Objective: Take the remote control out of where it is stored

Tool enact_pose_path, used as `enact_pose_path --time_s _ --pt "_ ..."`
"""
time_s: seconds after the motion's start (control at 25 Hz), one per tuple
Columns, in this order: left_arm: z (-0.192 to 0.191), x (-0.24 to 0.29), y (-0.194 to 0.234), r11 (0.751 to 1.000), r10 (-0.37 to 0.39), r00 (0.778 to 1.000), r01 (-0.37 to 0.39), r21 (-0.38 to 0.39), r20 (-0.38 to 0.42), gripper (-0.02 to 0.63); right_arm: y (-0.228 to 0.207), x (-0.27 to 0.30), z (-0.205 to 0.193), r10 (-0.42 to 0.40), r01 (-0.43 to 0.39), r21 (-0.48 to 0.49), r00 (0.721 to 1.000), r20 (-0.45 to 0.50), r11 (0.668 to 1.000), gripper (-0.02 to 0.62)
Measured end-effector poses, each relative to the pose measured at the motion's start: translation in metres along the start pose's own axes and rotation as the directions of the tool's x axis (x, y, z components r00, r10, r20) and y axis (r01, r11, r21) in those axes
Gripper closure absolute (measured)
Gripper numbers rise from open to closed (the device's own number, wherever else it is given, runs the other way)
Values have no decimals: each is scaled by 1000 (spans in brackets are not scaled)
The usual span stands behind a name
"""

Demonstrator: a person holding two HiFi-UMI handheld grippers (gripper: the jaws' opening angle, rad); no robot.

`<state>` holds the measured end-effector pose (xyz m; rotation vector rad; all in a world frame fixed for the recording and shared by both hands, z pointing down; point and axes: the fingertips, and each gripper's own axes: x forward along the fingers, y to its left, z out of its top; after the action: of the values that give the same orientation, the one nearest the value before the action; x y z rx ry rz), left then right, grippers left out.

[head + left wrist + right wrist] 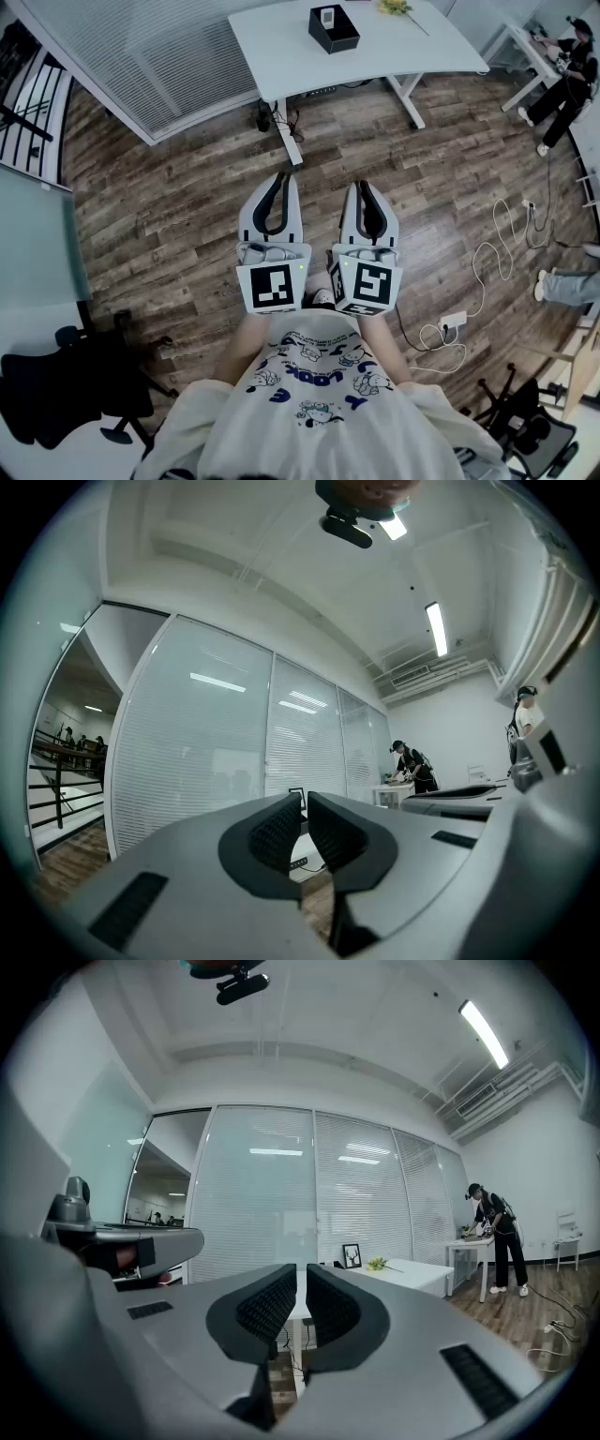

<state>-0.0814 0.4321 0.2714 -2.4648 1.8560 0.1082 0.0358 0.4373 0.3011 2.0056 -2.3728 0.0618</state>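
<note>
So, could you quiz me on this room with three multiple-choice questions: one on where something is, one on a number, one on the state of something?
1. Where does the black box stand?
A) on a windowsill
B) on the white table
C) on a sofa

2. How many tools does the person hold?
A) one
B) two
C) three

3. How do the jaws of those tools stand?
A) together, with nothing between them
B) wide apart
C) clamped on a cup

Answers:
1 B: the head view shows the box on the tabletop, far ahead of the person.
2 B: a left tool and a right tool are side by side in front of the person.
3 A: each tool's own view shows its pads closed with nothing between them.
</note>
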Motion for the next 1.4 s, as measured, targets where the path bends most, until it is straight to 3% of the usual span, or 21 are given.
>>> enact_pose_path --time_s 0.64,1.4 --pt "-8 18 20 1000 -10 1000 10 -22 -9 571 8 21 -7 -12 12 6 1000 -28 1000 541" --pt "-25 75 52 998 -63 998 62 -21 -26 571 9 80 -16 -68 69 18 997 -43 997 541"
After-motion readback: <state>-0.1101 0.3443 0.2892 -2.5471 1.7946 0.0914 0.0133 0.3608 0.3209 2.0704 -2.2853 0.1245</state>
